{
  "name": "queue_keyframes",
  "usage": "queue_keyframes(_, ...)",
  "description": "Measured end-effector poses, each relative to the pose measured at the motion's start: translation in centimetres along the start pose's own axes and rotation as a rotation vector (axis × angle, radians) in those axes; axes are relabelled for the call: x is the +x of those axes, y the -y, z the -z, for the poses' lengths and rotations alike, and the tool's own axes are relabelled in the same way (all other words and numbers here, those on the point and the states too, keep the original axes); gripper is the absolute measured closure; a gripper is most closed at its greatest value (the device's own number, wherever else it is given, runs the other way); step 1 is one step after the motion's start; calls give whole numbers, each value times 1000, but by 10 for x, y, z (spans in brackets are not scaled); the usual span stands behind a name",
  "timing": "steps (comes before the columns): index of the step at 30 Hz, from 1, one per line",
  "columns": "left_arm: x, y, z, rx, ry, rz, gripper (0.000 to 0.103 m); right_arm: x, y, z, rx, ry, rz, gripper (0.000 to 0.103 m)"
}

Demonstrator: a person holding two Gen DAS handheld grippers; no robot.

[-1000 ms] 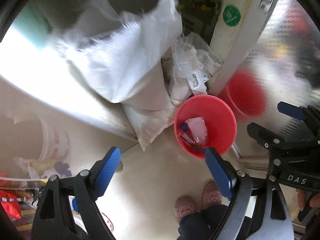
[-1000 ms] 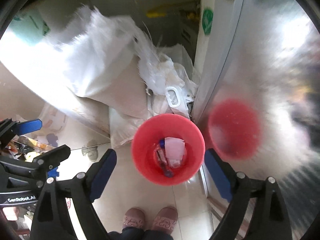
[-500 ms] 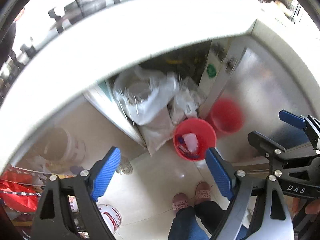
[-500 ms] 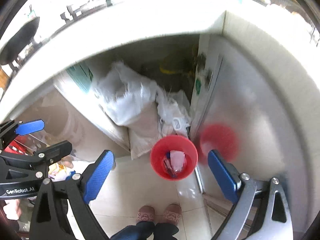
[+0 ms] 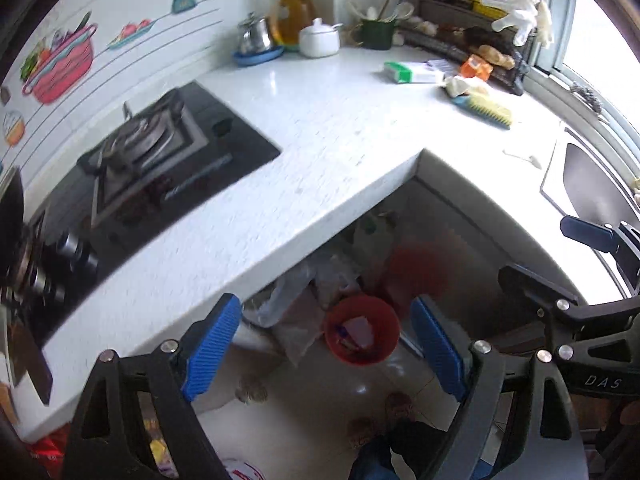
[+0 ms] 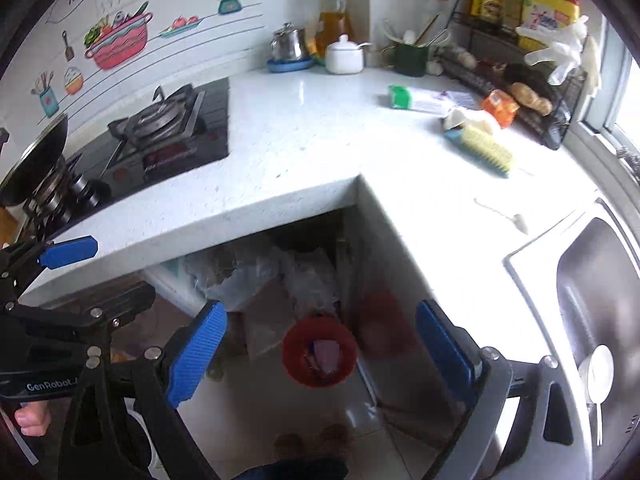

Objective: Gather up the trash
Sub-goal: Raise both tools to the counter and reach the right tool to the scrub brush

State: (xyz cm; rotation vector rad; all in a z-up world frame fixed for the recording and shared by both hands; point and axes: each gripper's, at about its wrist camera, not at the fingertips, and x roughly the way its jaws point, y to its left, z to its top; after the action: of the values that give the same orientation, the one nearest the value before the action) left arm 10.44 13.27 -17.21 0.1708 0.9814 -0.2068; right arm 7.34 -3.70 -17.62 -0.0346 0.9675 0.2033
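Observation:
A red bin (image 5: 362, 330) stands on the floor under the white counter's inner corner, with a pale wrapper and other scraps inside; it shows again in the right wrist view (image 6: 320, 352). My left gripper (image 5: 324, 304) hangs high above it, open and empty. My right gripper (image 6: 320, 308) is beside it at the same height, also open with nothing between its pads. On the counter's far right lie a crumpled white wad (image 5: 460, 86), an orange packet (image 5: 476, 66) and a green-and-white pack (image 5: 412, 72). A small white scrap (image 6: 516, 220) lies near the sink.
A gas hob (image 5: 160, 148) fills the counter's left; a steel sink (image 6: 592, 300) with a spoon is on the right. A yellow scrub brush (image 6: 484, 150), jars, an oil bottle and a rack line the back. White sacks (image 6: 256, 280) sit under the counter. A person's feet are below.
Both grippers have risen from just over the red bin to above the counter, so the hob, countertop and sink came into view. The bin now looks small and far below.

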Motion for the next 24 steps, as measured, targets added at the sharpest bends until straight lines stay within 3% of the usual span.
queue_keyframes(10, 18, 54, -78, 113, 39, 87, 18, -15, 60, -32, 79, 19, 96, 8)
queue_keyframes(19, 64, 99, -157, 137, 29, 136, 18, 9, 131, -82, 109, 27, 146, 8)
queue_keyframes(24, 100, 117, -186, 145, -1, 143, 18, 40, 176, -103, 131, -15, 136, 8)
